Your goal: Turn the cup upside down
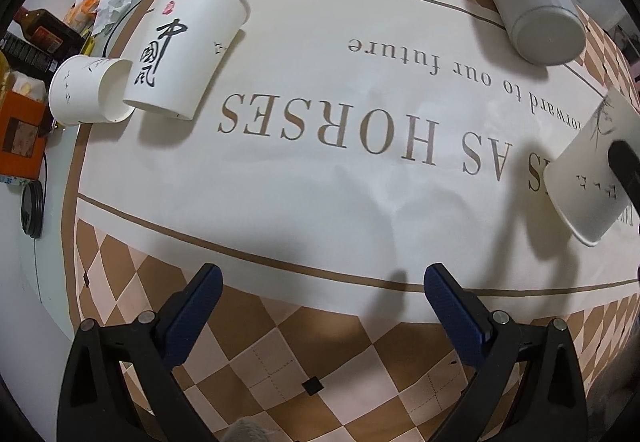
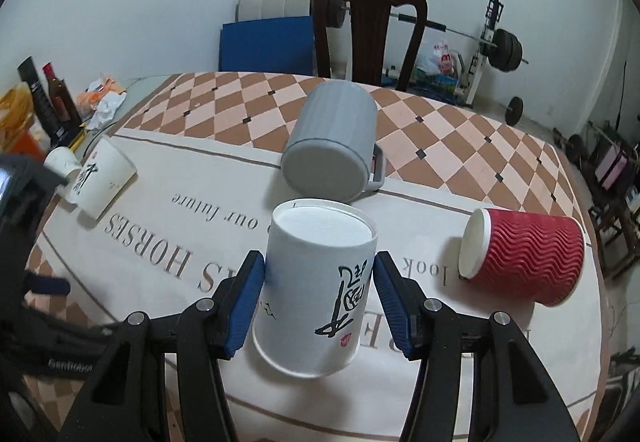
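Observation:
In the right wrist view a white paper cup with black calligraphy (image 2: 320, 286) stands upside down on the tablecloth, base up, between the fingers of my right gripper (image 2: 319, 266). The blue pads sit against or very near its sides. The same cup shows at the right edge of the left wrist view (image 1: 588, 177). My left gripper (image 1: 322, 282) is open and empty, low over the checkered cloth (image 1: 280, 354). Another calligraphy cup (image 1: 184, 45) lies against a small white cup (image 1: 86, 89) at the far left.
A grey mug (image 2: 332, 145) lies on its side behind the held cup. A red ribbed cup (image 2: 524, 254) lies on its side to the right. Bottles and clutter (image 2: 48, 109) sit at the table's left edge. A dark chair (image 2: 368, 25) stands behind the table.

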Available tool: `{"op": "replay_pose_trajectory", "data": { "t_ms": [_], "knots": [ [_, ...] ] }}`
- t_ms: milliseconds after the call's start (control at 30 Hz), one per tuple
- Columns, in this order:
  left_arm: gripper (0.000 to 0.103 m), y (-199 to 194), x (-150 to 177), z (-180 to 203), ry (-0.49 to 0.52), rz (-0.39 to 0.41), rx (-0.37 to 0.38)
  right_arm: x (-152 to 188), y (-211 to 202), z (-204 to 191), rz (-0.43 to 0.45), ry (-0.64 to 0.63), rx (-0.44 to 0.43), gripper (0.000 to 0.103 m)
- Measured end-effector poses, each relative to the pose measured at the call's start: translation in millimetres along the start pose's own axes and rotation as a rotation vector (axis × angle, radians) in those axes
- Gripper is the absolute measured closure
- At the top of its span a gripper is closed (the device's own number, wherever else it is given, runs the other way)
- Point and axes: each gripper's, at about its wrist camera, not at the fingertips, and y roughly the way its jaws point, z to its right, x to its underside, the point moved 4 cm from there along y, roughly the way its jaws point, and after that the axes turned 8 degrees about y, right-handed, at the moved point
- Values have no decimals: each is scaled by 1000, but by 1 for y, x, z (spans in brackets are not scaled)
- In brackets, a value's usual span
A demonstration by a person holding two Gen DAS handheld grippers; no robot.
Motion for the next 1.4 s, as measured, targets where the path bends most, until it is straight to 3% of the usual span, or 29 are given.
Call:
{"op": "replay_pose_trajectory", "data": {
  "t_ms": [300, 400, 600, 733, 1033, 1400],
  "knots": [
    [0, -19, 15, 19, 46, 37, 5, 20, -7, 4, -50, 37, 13, 43],
    [0, -36, 27, 22, 56, 67, -2, 25, -16, 9, -79, 77, 35, 25],
    [0, -86, 47, 29, 85, 149, -1, 31, -69, 17, -87, 143, 117, 2],
    [0, -139, 66, 31, 100, 234, 23, 34, -118, 23, -109, 182, 207, 2],
    [0, -239, 100, 30, 145, 402, 64, 33, -234, 27, -92, 244, 273, 1],
    [0, -320, 144, 25, 167, 519, 58, 30, -365, 14, -5, 303, 344, 1]
  ]
}}
